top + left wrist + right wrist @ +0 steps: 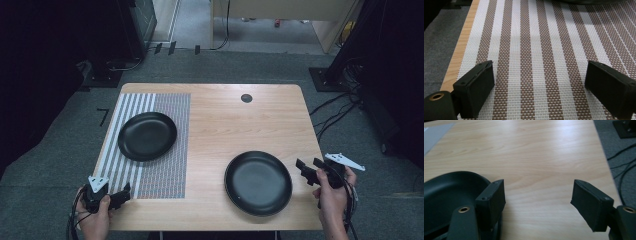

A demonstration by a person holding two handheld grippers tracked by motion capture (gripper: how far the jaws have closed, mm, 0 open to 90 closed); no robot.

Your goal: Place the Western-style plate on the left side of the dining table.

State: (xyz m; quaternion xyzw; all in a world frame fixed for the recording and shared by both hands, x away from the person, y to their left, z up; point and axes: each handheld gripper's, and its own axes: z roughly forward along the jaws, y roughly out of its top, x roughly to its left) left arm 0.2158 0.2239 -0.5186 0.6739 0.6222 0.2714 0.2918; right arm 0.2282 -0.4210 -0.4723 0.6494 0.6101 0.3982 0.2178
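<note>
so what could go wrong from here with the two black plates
1. The right tool hangs open beside the near plate, whose rim is low and sloped; a shallow bite could slip off.
2. That plate sits close to the table's front edge, so a nudge might push it over.
3. The far plate rests on the striped mat; the open left tool could drag the mat along.

- High view looks forward and down over the whole worktop.
- Left gripper view skims the striped mat close, also seen from above at 9 o'clock.
- Right gripper view sits low beside the black plate, also seen from above at 5 o'clock.
</note>
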